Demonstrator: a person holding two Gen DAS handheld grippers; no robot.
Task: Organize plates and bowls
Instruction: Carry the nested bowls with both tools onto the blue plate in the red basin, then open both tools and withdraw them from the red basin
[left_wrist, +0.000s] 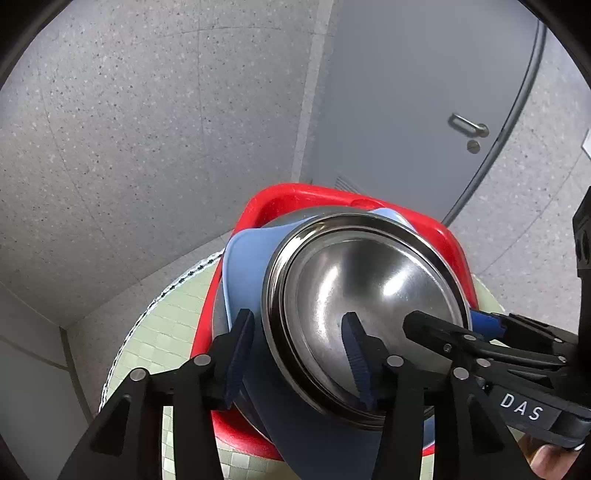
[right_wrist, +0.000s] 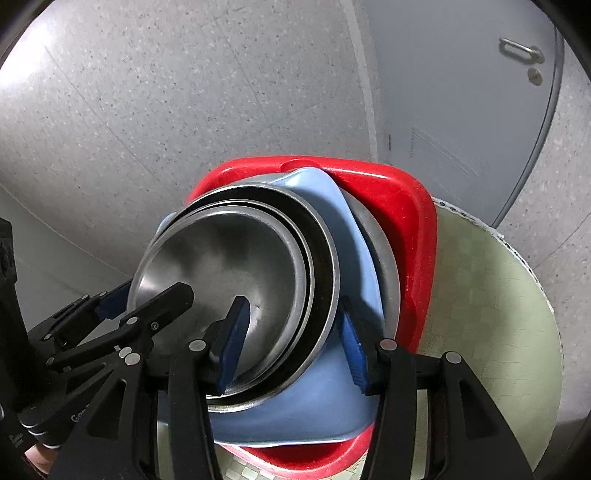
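Note:
Nested steel bowls sit in a squarish blue dish, all inside a red basin. My left gripper straddles the stack's near-left rim, one pad inside the top steel bowl and the other outside the blue dish. The jaws stand apart and do not pinch. My right gripper straddles the opposite side the same way, with the steel rims between its pads and a gap showing. Each view also shows the other gripper at the rim: the right gripper and the left gripper.
The red basin rests on a round table covered with a pale green checked cloth. Grey speckled floor lies beyond the table. A grey door with a metal handle stands behind.

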